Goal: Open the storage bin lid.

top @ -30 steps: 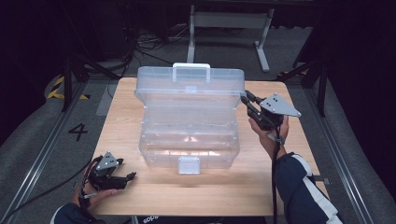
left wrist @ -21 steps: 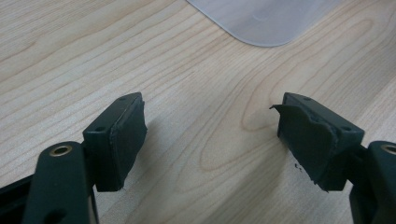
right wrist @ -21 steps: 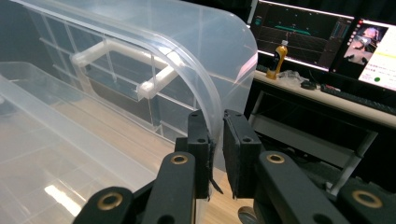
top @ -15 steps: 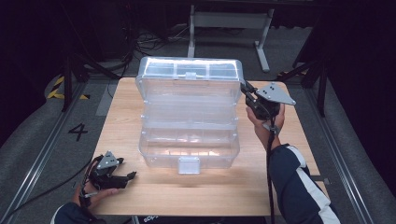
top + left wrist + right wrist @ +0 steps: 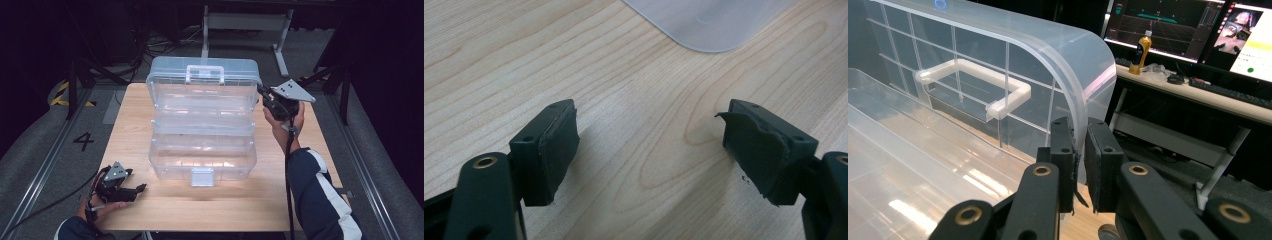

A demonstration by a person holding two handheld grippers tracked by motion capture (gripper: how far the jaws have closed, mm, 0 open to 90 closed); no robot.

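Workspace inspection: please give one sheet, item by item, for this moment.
Surface: wooden table, bare around the box.
Job's things: clear plastic box, lid raised, white latch facing the person.
Clutter: nothing seen.
Grippers: right gripper pinches the lid's edge; left gripper open, low over the table.
Cables: one trails from each gripper.
Surroundings: dark floor, metal stand; desk with monitors.

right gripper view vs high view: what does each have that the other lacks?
Right gripper view alone: the jaws nipping the lid edge, monitors and an orange bottle on a desk behind.

High view alone: the whole table, left gripper resting open near its front corner, box latch.

Both: the clear box lid, its handle, right gripper.
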